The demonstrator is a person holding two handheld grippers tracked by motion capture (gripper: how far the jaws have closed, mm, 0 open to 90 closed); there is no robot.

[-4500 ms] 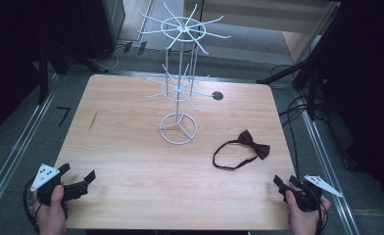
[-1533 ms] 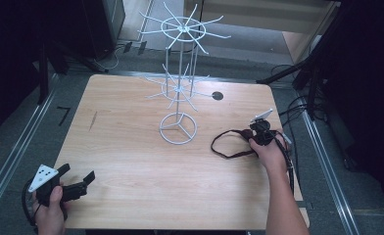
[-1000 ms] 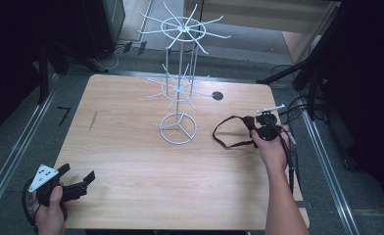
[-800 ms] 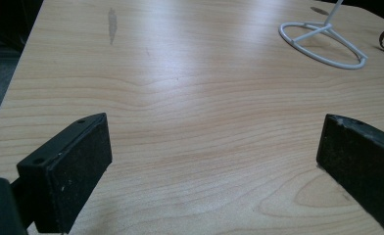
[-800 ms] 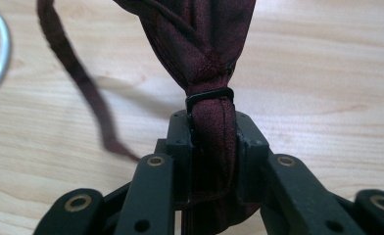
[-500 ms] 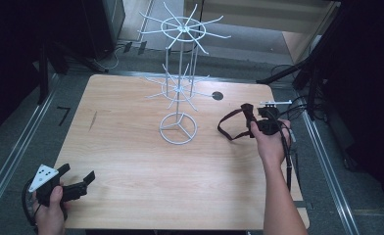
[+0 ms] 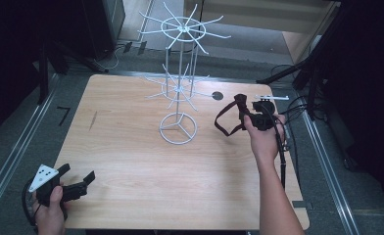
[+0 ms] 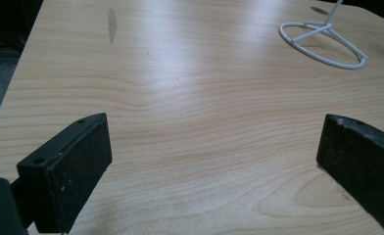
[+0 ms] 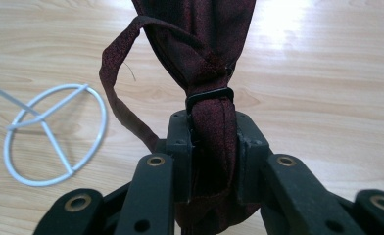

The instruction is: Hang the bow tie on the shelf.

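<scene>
Clearly, the right gripper [image 7: 255, 116] is clenched on a dark red bow tie [image 9: 204, 54], which is held up off the bench [image 7: 131, 147] near its far right corner, just beside the white wire stand [image 7: 179, 128]. In the right gripper view the fabric is seen bunched between the two black jaws at the knot, where a small black clasp [image 9: 208, 94] crosses it, while the neck strap [image 9: 119, 93] hangs out in a loose loop to one side.

The bow tie is judged to be light, soft and limp: no shape is kept by the strap, which can be expected to swing and droop with every move. The knot is the thickest and firmest part, so a hold there is thought to be the safest; a hold on the strap alone would probably let the bow dangle and twist. The thin spokes of the stand could easily be snagged by the loop.

The left gripper [image 7: 75, 182] is held released low at the near left corner, its jaws spread wide with nothing between them.

The bench is a pale wood-grain board, smooth, with a small dark smear [image 8: 111, 22] and a round dark hole [image 7: 217, 95] near the far edge. Around it, grey floor, metal rails, cables and dark equipment are seen.
</scene>
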